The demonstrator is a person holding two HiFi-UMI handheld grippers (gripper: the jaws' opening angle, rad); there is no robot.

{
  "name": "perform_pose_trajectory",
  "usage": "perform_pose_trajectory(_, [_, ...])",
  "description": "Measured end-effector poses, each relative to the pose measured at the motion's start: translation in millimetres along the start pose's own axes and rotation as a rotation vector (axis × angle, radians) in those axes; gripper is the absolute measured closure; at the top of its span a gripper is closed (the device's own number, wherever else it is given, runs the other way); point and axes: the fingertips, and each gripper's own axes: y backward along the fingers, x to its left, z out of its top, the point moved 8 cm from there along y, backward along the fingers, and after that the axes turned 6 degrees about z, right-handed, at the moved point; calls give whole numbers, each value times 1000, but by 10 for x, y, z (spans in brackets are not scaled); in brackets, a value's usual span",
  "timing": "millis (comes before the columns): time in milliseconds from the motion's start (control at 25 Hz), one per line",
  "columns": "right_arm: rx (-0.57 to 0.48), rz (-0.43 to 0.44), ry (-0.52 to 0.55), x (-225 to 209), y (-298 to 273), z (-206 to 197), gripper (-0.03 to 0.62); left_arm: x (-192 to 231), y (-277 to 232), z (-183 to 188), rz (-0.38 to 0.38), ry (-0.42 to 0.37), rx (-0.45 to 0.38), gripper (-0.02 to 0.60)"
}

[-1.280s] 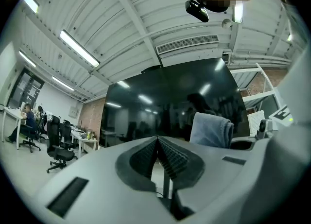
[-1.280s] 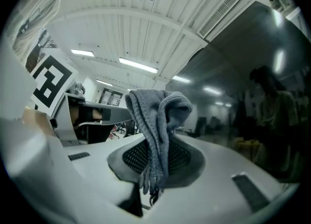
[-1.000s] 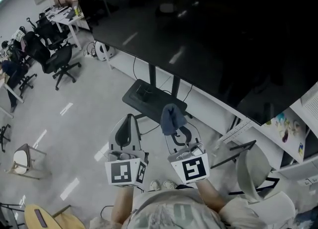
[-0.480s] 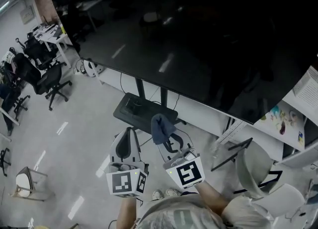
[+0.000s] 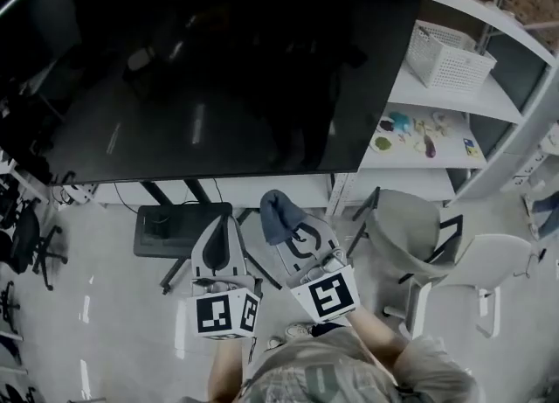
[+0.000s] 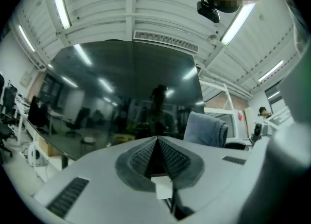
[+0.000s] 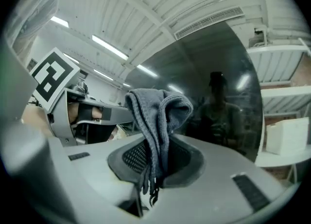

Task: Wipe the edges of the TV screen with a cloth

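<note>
Right gripper view: right tool [image 7: 154,162] pinches only a thin fold of cloth [image 7: 160,109], which may pull free when dragged along the TV screen [image 5: 218,69] edge; left tool [image 6: 156,145] closed, empty.

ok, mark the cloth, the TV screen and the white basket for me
cloth [image 5: 278,215], head view, middle of the bunched fold.
TV screen [image 5: 218,60], head view, centre of the dark glass.
white basket [image 5: 445,65], head view, its mesh side wall, on the shelf.
</note>
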Motion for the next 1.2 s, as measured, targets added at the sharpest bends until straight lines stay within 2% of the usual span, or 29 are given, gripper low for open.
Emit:
perform_pose_trajectory(240, [99, -240, 84, -611, 652, -217, 530, -842, -442, -205, -231, 54, -5, 568])
perform_pose_trajectory(360, [158, -308, 131, -801, 891, -268, 530, -1169, -574, -297, -311, 79, 8, 568])
perform_pose_trajectory(480, [178, -344, 151, -888, 1039, -321, 530, -1385, -640, -338, -358, 96, 20, 568])
perform_pose_trajectory(760, [230, -346, 205, -1032, 995, -626, 530, -1486, -751, -455, -363, 88, 49, 568])
perform_pose_trajectory(1200, [509, -234, 456, -1471, 598, -1576, 530, -1377, -888, -749, -286, 45, 139, 568])
